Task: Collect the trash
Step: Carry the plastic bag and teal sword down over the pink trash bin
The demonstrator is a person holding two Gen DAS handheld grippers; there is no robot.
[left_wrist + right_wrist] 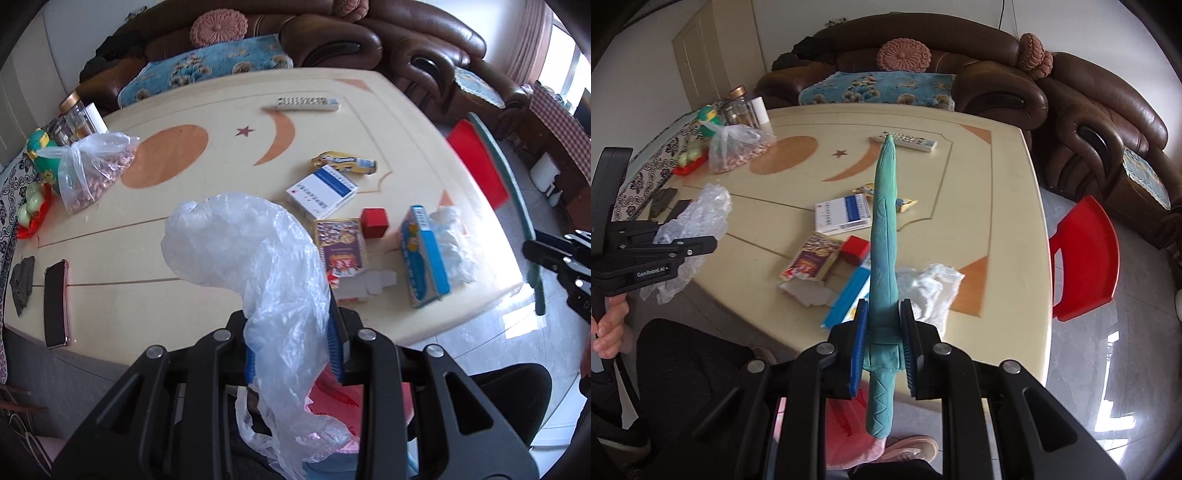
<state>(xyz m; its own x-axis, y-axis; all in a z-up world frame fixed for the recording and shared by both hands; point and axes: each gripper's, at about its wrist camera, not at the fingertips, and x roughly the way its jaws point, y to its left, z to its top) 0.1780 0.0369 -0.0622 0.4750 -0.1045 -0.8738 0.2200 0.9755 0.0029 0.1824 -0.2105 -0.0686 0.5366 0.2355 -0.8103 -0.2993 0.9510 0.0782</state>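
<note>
Hidden behind the clear plastic bag (258,280): near end of the patterned box (341,245). Blurred beyond reading: print on the white-and-blue box (321,190). Cut off at right edge: red chair (476,166).

Thin, crinkled, translucent plastic bag (258,266) pinched in matt black plastic left gripper (295,343). Soft, matt green cloth strip (884,236) clamped between ribbed blue pads (860,343) of right gripper (884,343). Glossy cream table (221,103); on it, printed cardboard boxes (321,190). Beyond table, shiny brown leather sofa (997,74).
</note>
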